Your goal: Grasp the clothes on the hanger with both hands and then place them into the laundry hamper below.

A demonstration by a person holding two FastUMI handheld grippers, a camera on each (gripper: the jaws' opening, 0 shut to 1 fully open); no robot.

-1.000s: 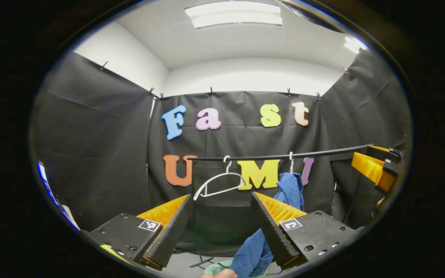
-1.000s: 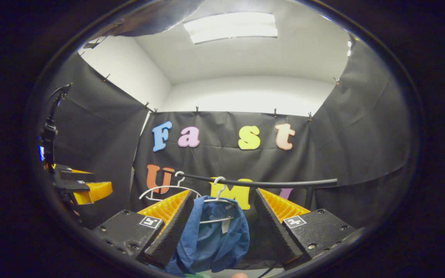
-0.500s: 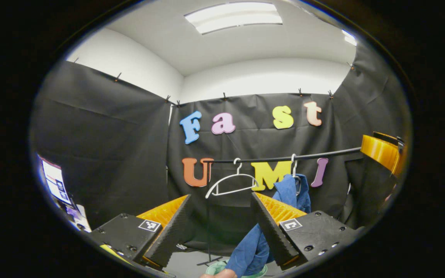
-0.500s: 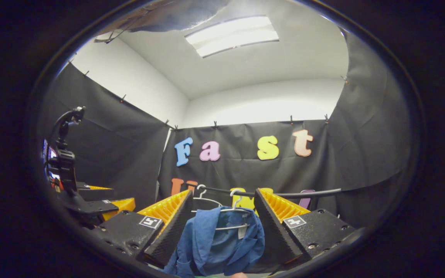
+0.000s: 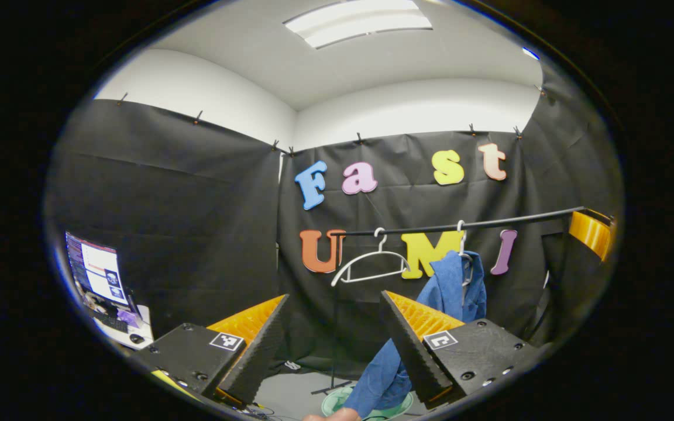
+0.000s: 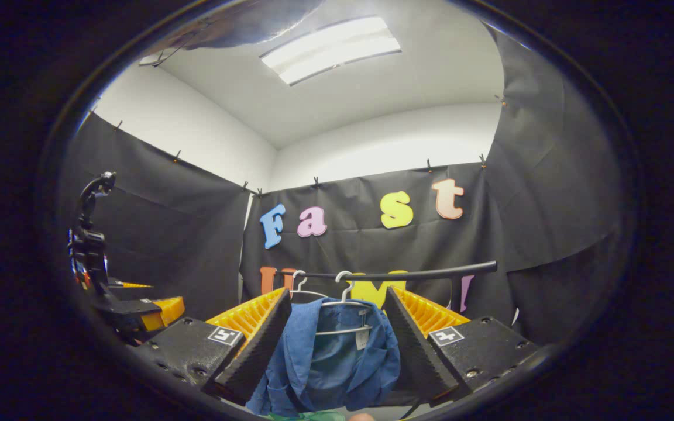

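A blue shirt [image 5: 457, 283] hangs on a white hanger [image 5: 460, 231] from a black rail [image 5: 489, 223], its lower part drooping toward a green hamper [image 5: 332, 403] on the floor. My left gripper [image 5: 333, 295] is open, well short of the rail, with the shirt to the right of its fingers. In the right gripper view the blue shirt [image 6: 337, 356] hangs in line with the gap of my open right gripper [image 6: 337, 290], still some way beyond the fingertips. Nothing is held. The left gripper [image 6: 138, 307] shows at the left, the right gripper [image 5: 591, 231] at the far right.
An empty white hanger [image 5: 372, 266] hangs left of the shirt on the same rail. The rail's stand foot [image 5: 328, 387] rests on the grey floor beside the hamper. A lit monitor [image 5: 97, 272] and desk stand at the left. Black cloth walls close the booth.
The left gripper view has swung left, so rail and shirt sit farther right in it. The right gripper view tilted and shifted slightly, shirt still centred. Both grippers stayed open.
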